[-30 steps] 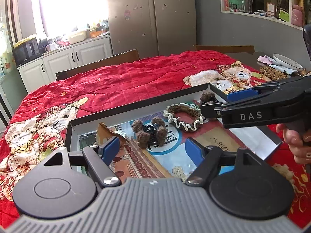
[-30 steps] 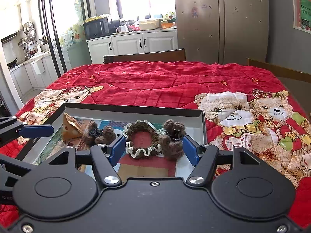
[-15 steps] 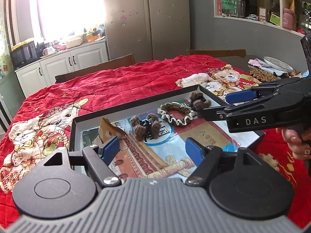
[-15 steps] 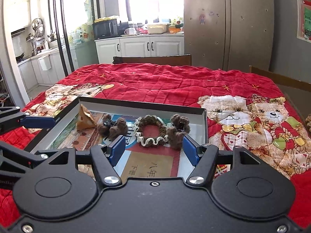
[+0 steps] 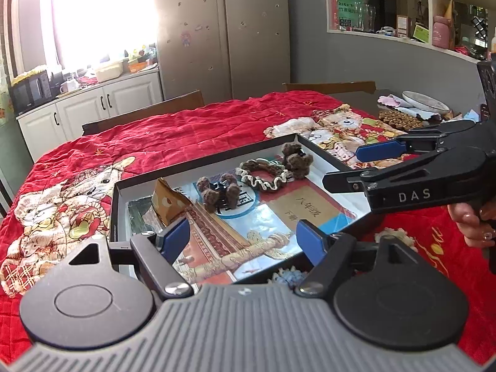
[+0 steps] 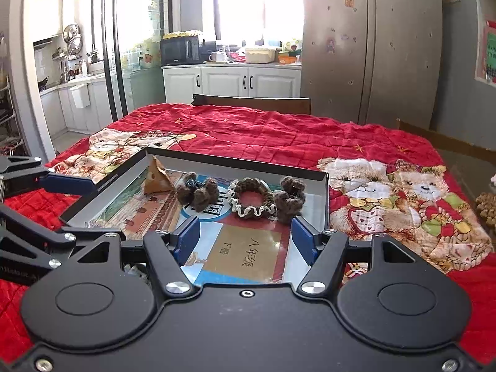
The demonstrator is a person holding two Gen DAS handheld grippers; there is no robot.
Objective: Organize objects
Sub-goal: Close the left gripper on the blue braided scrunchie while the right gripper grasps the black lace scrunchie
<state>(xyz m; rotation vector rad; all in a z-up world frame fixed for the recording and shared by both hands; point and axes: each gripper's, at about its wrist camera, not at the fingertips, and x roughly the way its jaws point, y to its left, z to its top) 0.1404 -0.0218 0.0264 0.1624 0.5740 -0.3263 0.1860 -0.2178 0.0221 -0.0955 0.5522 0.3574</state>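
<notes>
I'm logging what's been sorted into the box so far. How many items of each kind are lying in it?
Brown fuzzy hair claws: 2
Brown scrunchie with cream ruffle: 1
Tan triangular packet: 1
Total: 4, lying on the printed book in the box.

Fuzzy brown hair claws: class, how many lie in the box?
2. One brown claw lies between the cheese-shaped wedge and the scrunchie; the other claw lies right of the scrunchie. None seems hidden.
</notes>
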